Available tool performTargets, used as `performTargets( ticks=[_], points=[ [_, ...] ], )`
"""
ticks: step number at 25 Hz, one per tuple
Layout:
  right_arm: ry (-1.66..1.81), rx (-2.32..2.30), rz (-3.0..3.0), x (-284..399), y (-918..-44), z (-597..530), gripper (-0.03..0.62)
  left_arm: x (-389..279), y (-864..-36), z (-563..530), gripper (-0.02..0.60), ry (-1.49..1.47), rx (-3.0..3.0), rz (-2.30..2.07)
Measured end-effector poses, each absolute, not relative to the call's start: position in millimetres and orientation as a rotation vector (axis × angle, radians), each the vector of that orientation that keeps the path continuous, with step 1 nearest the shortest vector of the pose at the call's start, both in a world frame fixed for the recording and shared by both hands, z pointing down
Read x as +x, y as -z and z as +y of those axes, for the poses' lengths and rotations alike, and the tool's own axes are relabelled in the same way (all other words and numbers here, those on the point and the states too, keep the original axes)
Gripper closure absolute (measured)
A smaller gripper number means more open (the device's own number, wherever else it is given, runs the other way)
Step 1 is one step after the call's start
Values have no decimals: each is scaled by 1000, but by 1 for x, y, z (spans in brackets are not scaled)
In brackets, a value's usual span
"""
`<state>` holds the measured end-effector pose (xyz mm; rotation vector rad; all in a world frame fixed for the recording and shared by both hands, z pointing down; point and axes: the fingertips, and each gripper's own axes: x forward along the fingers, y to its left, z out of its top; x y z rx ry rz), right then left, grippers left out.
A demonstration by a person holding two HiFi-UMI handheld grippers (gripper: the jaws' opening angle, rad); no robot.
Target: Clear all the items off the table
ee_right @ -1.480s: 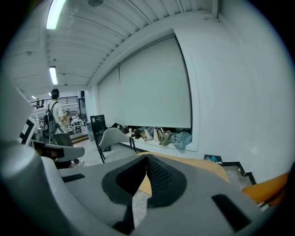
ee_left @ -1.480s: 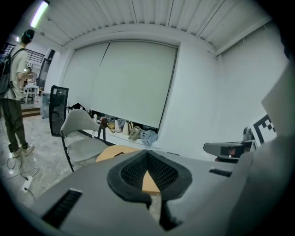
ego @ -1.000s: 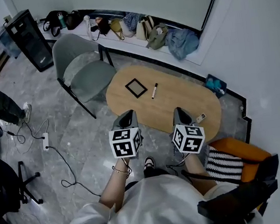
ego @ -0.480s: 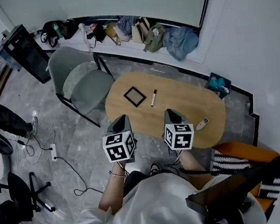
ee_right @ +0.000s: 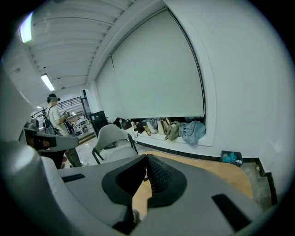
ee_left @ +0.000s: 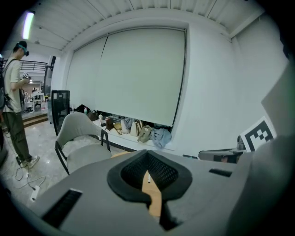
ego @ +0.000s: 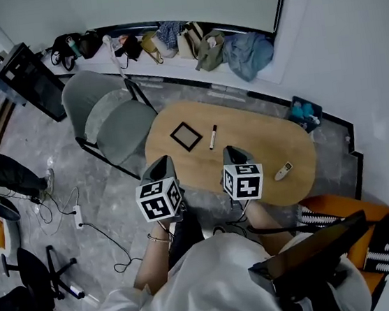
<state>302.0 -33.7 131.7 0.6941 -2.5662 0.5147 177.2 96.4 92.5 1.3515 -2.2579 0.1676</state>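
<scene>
An oval wooden table (ego: 248, 137) carries a black square frame (ego: 186, 136), a black-and-white marker (ego: 213, 136) and a small pale remote-like piece (ego: 283, 170) near its right end. My left gripper (ego: 160, 162) hangs over the table's near left edge, jaws closed tip to tip with nothing between them. My right gripper (ego: 230, 151) hovers above the near middle of the table, also shut and empty. In the left gripper view the closed tips (ee_left: 147, 152) point across the tabletop (ee_left: 152, 196) toward the marker. The right gripper view shows its tips (ee_right: 146, 157) meeting above the wood (ee_right: 207, 168).
A grey chair (ego: 109, 119) stands at the table's far left. Bags and a blue jacket (ego: 249, 53) lie along the back ledge. An orange seat with a striped cloth (ego: 325, 219) is at the near right. Cables and a power strip (ego: 76, 215) cross the floor. A person (ee_left: 14, 99) stands far left.
Both grippers have drifted a little left and forward in the head view as the view shifted. They stay shut. The things on the table have not moved.
</scene>
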Motion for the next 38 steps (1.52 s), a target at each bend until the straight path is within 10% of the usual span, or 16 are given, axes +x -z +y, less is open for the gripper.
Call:
performTargets(
  ticks=[25, 38],
  points=[
    [-477, 704, -2389, 78, -173, -46, 569, -50, -147, 67, 574, -156, 1347, -2083],
    [-551, 784, -2257, 69, -263, -92, 569, -77, -264, 37, 574, -204, 1268, -1935]
  ],
)
